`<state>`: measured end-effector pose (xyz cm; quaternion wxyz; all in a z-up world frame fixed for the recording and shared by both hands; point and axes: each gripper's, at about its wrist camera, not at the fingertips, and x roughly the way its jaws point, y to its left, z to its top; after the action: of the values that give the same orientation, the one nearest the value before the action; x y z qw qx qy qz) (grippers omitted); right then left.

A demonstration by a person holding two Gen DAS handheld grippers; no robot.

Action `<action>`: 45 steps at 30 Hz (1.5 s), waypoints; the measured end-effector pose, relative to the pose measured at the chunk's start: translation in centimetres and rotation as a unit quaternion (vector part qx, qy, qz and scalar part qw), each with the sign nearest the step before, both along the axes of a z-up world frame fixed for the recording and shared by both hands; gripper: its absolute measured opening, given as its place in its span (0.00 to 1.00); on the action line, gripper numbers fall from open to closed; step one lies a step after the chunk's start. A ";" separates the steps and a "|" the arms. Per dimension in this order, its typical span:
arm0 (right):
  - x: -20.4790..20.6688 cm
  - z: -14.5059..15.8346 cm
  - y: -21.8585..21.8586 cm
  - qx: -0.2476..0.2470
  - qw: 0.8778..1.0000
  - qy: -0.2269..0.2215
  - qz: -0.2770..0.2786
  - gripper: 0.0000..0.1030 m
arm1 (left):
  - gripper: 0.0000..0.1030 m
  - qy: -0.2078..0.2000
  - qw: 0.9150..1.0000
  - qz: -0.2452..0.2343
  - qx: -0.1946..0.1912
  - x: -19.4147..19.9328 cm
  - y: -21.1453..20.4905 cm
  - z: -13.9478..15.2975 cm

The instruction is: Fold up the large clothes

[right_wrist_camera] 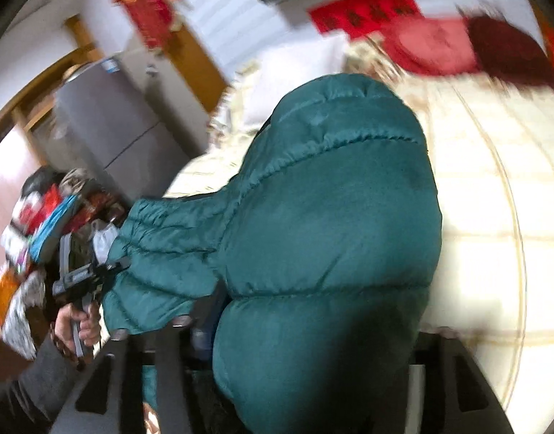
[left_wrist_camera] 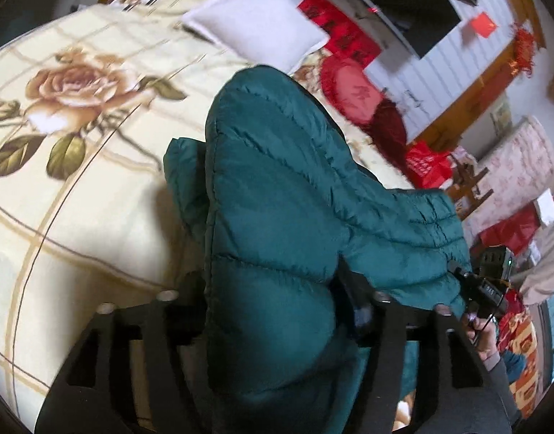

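Note:
A teal quilted puffer jacket [left_wrist_camera: 277,217] hangs lifted above a bed with a cream floral cover [left_wrist_camera: 78,181]. My left gripper [left_wrist_camera: 273,303] is shut on the jacket's padded fabric, which bulges between and over its fingers. My right gripper [right_wrist_camera: 313,325] is shut on another part of the same jacket [right_wrist_camera: 331,217], which hides the fingertips. The right gripper also shows in the left wrist view [left_wrist_camera: 482,285], gripping the jacket's edge. The left gripper shows in the right wrist view [right_wrist_camera: 85,278], held by a hand at the jacket's edge.
A white pillow [left_wrist_camera: 255,25] and red cushions [left_wrist_camera: 352,94] lie at the head of the bed. A grey fridge [right_wrist_camera: 110,126] stands beside the bed. Cluttered bags and boxes [right_wrist_camera: 42,224] sit by the bedside. Red paper decorations [left_wrist_camera: 338,36] hang on the wall.

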<state>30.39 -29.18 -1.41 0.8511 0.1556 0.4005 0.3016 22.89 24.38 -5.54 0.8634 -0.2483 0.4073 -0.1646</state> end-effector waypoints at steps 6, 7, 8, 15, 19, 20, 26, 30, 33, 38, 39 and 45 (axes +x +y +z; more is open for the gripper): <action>1.4 -2.5 -4.0 0.082 0.988 0.113 -0.061 0.74 | 0.77 0.020 1.000 0.018 0.001 0.0 0.4 0.3; 1.1 -2.0 -5.0 0.094 0.986 0.107 -0.083 0.74 | 0.77 0.015 1.000 0.026 -0.004 -0.3 0.8 0.7; 0.8 -1.4 -5.9 0.100 0.985 0.098 -0.103 0.74 | 0.77 0.008 0.999 0.034 -0.007 -0.7 1.1 1.0; -2.9 5.6 -3.1 0.002 0.988 -0.045 -0.149 0.75 | 0.77 -0.111 0.992 0.055 0.005 -2.5 0.4 5.7; -3.2 6.1 3.4 -0.060 0.992 -0.071 -0.086 0.75 | 0.77 -0.112 0.993 0.014 0.027 -1.4 -3.1 5.8; -3.1 5.6 4.4 -0.073 0.992 -0.067 -0.079 0.75 | 0.77 -0.096 0.995 0.014 0.036 -0.7 -3.8 5.3; -0.6 1.1 6.6 -0.132 0.988 0.008 -0.078 0.76 | 0.77 -0.038 0.995 0.025 0.090 1.7 -5.6 2.7; -0.5 0.5 6.5 -0.121 0.991 0.013 -0.062 0.94 | 0.77 -0.029 0.994 0.023 0.099 1.4 -5.8 1.6; -0.6 0.5 7.6 -0.142 0.988 0.009 -0.055 1.00 | 0.78 -0.028 0.996 0.025 0.086 1.5 -5.3 1.2; -0.2 0.2 7.5 -0.140 0.988 0.010 -0.059 1.00 | 0.79 -0.032 0.996 0.026 0.082 1.6 -5.2 1.1; -0.2 0.2 7.4 -0.135 0.989 0.011 -0.059 1.00 | 0.80 -0.033 0.995 0.024 0.086 1.6 -5.4 1.2; -0.5 0.2 7.4 -0.132 0.989 0.004 -0.062 1.00 | 0.87 -0.045 0.994 0.012 0.099 1.6 -6.0 1.3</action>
<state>29.92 -21.80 -1.25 0.8797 0.0677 0.4297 0.1920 24.51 18.36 -4.25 0.9031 -0.1588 0.3793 -0.1238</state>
